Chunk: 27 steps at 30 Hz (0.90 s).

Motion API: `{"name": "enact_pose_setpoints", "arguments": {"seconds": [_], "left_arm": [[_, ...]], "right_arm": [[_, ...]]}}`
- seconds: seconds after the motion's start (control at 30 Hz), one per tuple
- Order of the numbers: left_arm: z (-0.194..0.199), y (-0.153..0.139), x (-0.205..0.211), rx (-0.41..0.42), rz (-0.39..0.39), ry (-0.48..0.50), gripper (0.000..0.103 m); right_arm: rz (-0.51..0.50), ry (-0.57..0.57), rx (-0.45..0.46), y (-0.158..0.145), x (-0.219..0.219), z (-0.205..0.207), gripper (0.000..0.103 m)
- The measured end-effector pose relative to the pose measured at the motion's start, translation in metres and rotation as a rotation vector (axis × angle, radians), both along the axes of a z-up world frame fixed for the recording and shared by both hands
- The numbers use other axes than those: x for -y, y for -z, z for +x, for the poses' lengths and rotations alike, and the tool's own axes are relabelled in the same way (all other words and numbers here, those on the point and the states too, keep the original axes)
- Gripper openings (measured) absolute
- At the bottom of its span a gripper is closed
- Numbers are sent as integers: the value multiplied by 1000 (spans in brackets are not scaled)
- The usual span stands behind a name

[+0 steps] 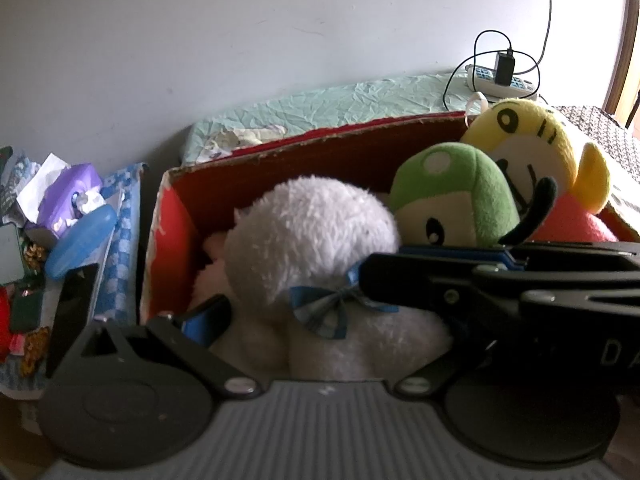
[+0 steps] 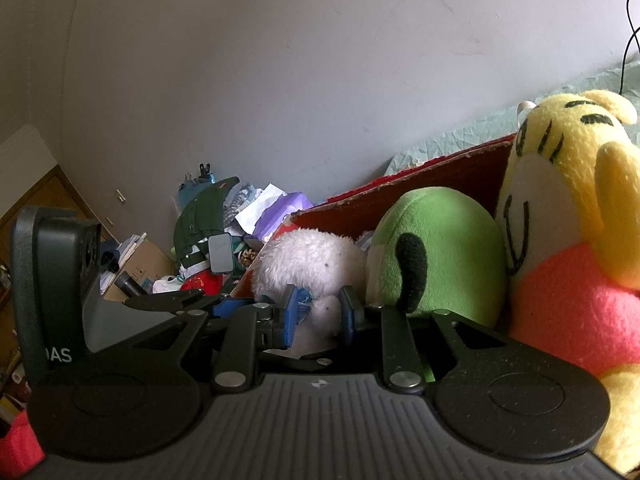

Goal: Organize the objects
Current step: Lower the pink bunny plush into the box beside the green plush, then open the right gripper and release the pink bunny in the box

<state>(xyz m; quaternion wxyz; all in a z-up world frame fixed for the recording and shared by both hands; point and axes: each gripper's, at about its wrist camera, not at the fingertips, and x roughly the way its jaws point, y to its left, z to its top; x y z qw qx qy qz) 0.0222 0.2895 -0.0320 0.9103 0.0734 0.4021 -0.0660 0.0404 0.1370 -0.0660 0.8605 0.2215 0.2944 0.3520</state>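
A white plush toy (image 1: 312,232) with a blue bow (image 1: 324,308) lies in a red cardboard box (image 1: 280,160), beside a green plush (image 1: 452,192) and a yellow plush in pink (image 1: 532,144). My left gripper (image 1: 320,320) stands wide open astride the white plush. Its left pad (image 1: 204,320) sits beside the toy, and its right finger is hidden. My right gripper (image 1: 368,280) reaches in from the right. In the right wrist view my right gripper (image 2: 320,312) is shut on a fluffy part of the white plush (image 2: 304,260) by the bow. The left gripper (image 2: 208,302) shows at the left.
Left of the box lies clutter: a purple tissue pack (image 1: 68,196), a blue oval case (image 1: 80,240) and a black slab (image 1: 72,312). Behind the box are a mint cover (image 1: 340,104) and a power strip with a charger (image 1: 500,80). A wall closes the back.
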Motion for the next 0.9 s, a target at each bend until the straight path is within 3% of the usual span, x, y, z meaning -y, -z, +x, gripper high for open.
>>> {"name": "enact_pose_setpoints", "arguments": {"seconds": [0.6, 0.9], "left_arm": [[-1, 2, 2, 11, 32, 8, 103], [1, 3, 8, -29, 83, -50, 103]], "right_arm": [[-8, -3, -4, -2, 2, -3, 23], [-29, 2, -68, -11, 4, -6, 24]]}}
